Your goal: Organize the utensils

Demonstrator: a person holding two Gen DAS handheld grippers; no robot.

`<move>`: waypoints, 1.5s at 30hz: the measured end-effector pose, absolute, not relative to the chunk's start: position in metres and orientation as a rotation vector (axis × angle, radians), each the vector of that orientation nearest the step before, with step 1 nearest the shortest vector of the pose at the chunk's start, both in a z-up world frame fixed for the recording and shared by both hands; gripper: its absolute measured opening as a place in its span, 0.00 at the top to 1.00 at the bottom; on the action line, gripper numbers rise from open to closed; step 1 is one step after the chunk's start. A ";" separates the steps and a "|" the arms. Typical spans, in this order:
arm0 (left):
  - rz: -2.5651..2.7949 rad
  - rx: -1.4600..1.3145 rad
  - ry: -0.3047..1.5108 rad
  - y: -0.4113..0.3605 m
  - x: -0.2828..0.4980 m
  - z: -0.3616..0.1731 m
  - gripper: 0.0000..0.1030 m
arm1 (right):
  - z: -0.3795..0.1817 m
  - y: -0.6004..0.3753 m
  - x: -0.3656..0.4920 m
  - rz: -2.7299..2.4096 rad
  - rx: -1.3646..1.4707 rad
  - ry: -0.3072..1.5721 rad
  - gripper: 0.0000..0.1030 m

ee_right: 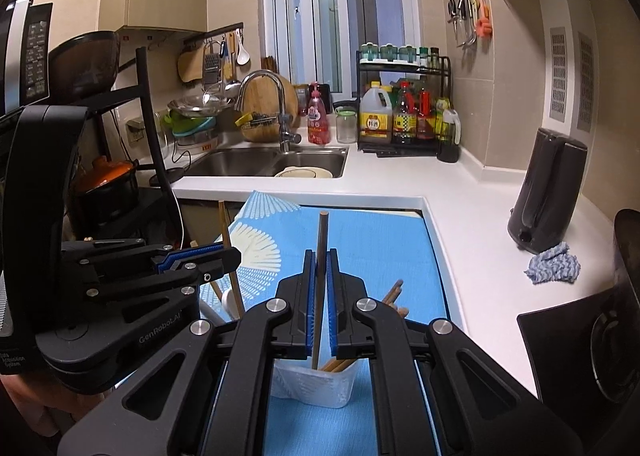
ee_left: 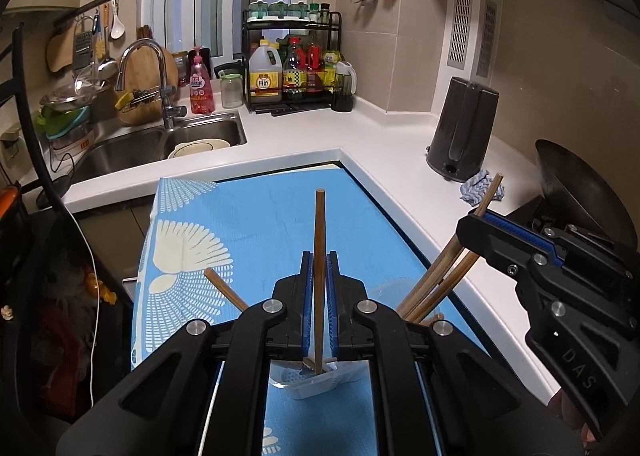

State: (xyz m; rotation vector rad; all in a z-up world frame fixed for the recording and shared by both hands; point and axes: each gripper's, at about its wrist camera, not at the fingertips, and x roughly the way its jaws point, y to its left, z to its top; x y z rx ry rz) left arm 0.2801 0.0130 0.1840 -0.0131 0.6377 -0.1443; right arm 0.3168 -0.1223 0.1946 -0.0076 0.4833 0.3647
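Two grippers, one chopstick each: left gripper [ee_left: 319, 280] pinches a chopstick [ee_left: 319, 224] upright over its cup [ee_left: 308, 380], right gripper [ee_right: 319, 280] clamps another chopstick [ee_right: 322, 232] whose tip is already in the holder [ee_right: 316, 384]. Next I'd guess lower and let go. About four chopsticks already sit inside.

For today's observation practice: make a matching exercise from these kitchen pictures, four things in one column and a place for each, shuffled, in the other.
Things:
1. plate
2. checked cloth
3. clear container
4. pink bottle

Places:
A. on the blue mat
B. in the sink
C. beside the dark kettle
D. behind the sink, right of the tap

Pairs: 1-B, 2-C, 3-A, 4-D
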 end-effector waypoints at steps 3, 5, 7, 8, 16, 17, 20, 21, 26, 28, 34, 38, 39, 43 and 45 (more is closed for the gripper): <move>-0.144 -0.020 0.643 0.012 0.277 0.184 0.93 | 0.192 -0.119 0.315 0.367 -0.025 0.503 0.94; -0.148 -0.020 0.638 0.011 0.272 0.187 0.93 | 0.195 -0.118 0.312 0.360 -0.030 0.506 0.89; -0.146 -0.017 0.629 0.010 0.264 0.191 0.92 | 0.198 -0.121 0.307 0.353 -0.020 0.501 0.84; -0.143 -0.015 0.623 0.010 0.260 0.194 0.90 | 0.200 -0.122 0.303 0.351 -0.015 0.497 0.78; -0.130 -0.034 0.517 0.019 0.207 0.210 0.45 | 0.213 -0.135 0.255 0.334 -0.015 0.422 0.53; -0.125 -0.033 0.500 0.020 0.198 0.208 0.42 | 0.211 -0.139 0.246 0.329 -0.008 0.403 0.50; -0.102 -0.025 0.460 0.025 0.169 0.195 0.27 | 0.200 -0.150 0.219 0.310 0.007 0.362 0.32; -0.099 -0.025 0.452 0.026 0.160 0.187 0.23 | 0.194 -0.153 0.210 0.306 -0.004 0.350 0.27; -0.062 -0.038 0.413 0.022 0.136 0.146 0.12 | 0.171 -0.173 0.193 0.254 0.033 0.332 0.06; -0.055 -0.071 0.436 0.020 0.135 0.129 0.08 | 0.160 -0.177 0.189 0.240 0.051 0.335 0.05; -0.013 -0.036 0.436 0.018 0.134 0.104 0.07 | 0.127 -0.173 0.189 0.234 0.015 0.324 0.05; 0.011 -0.063 0.430 0.024 0.137 0.099 0.07 | 0.111 -0.174 0.192 0.230 0.026 0.321 0.05; 0.016 -0.070 0.432 0.024 0.136 0.097 0.07 | 0.107 -0.175 0.193 0.228 0.034 0.321 0.05; 0.022 -0.086 0.469 0.024 0.141 0.091 0.07 | 0.094 -0.174 0.196 0.226 0.026 0.343 0.05; 0.026 -0.090 0.463 0.025 0.140 0.088 0.07 | 0.088 -0.177 0.197 0.218 0.033 0.349 0.05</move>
